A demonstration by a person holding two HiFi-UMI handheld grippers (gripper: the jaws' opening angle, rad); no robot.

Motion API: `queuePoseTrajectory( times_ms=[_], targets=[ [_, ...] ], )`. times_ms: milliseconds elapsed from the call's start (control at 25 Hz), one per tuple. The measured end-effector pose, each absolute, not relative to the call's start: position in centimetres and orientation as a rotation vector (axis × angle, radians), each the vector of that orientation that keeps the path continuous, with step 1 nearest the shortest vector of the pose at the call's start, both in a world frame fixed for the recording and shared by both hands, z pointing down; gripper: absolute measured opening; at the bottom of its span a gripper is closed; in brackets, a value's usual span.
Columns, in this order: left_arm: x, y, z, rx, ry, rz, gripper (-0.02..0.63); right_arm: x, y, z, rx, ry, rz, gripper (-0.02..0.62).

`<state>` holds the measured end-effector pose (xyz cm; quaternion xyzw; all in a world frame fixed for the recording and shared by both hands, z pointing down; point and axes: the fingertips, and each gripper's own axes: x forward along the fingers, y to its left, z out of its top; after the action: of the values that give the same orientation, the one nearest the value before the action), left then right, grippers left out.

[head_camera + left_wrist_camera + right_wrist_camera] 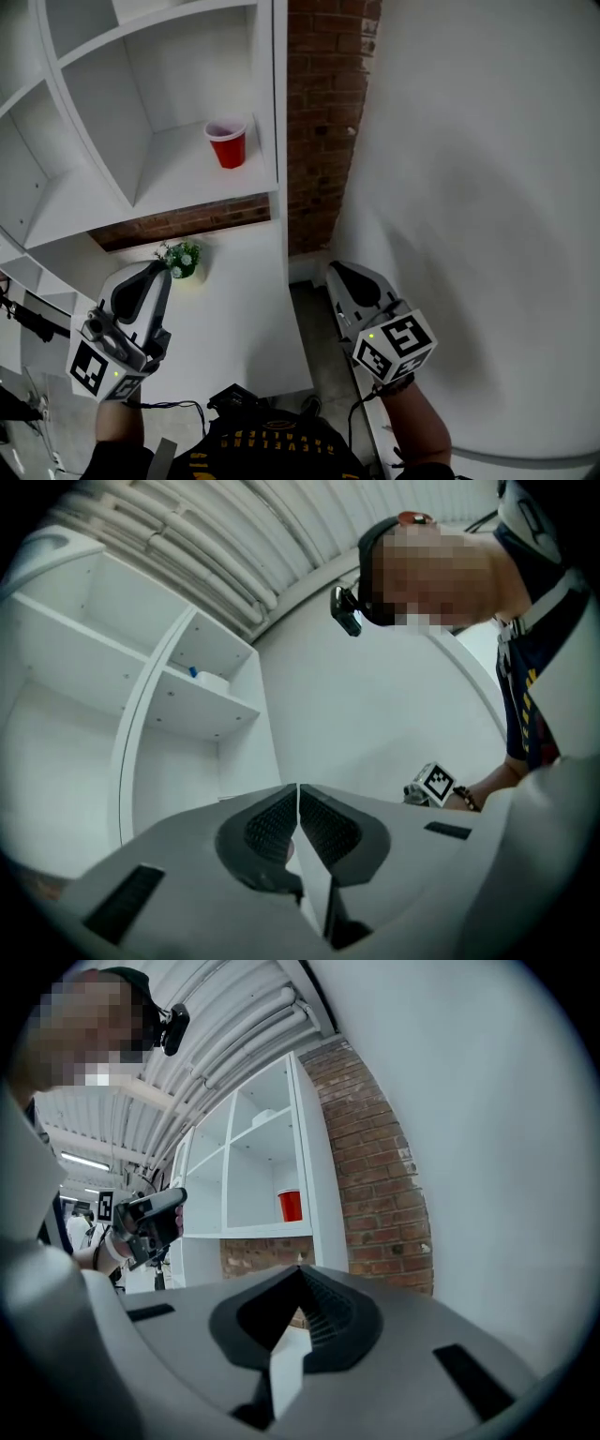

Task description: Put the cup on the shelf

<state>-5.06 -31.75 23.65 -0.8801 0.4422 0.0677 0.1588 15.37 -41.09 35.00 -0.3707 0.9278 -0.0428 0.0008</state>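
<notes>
A red cup (228,144) stands upright in a compartment of the white shelf (187,183), near its right wall; the right gripper view also shows the red cup (290,1205) there. My left gripper (159,272) hangs well below and left of the cup, its jaws shut with nothing between them, as the left gripper (298,789) shows in its own view. At the lower right, my right gripper (336,272) points toward the brick corner. That right gripper (300,1271) is shut and empty too. Neither gripper touches the cup.
A small green potted plant (181,258) sits on the white cabinet top just ahead of the left gripper. A brick wall strip (323,112) runs beside the shelf's right side, and a plain white wall (469,187) fills the right. Cables (178,408) lie near my feet.
</notes>
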Motion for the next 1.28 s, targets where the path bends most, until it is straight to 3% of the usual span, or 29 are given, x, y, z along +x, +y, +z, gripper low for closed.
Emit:
queuePoseTrajectory(
  times_ms=[160, 560, 1280],
  targets=[
    [-5.6, -30.6, 27.4, -2.686, 1.323, 0.347, 0.002, 15.5, -39.9, 35.8, -1.172, 2.931, -0.133, -0.003],
    [-5.8, -29.7, 32.7, -2.754, 1.436, 0.274, 0.002, 14.9, -35.9, 35.9, -1.192, 2.936, 0.065, -0.003],
    [-4.5, -30.8, 33.8, -2.799, 1.423, 0.272, 0.002, 13.0, -34.1, 36.1, -1.152, 2.915, 0.052, -0.003]
  ],
)
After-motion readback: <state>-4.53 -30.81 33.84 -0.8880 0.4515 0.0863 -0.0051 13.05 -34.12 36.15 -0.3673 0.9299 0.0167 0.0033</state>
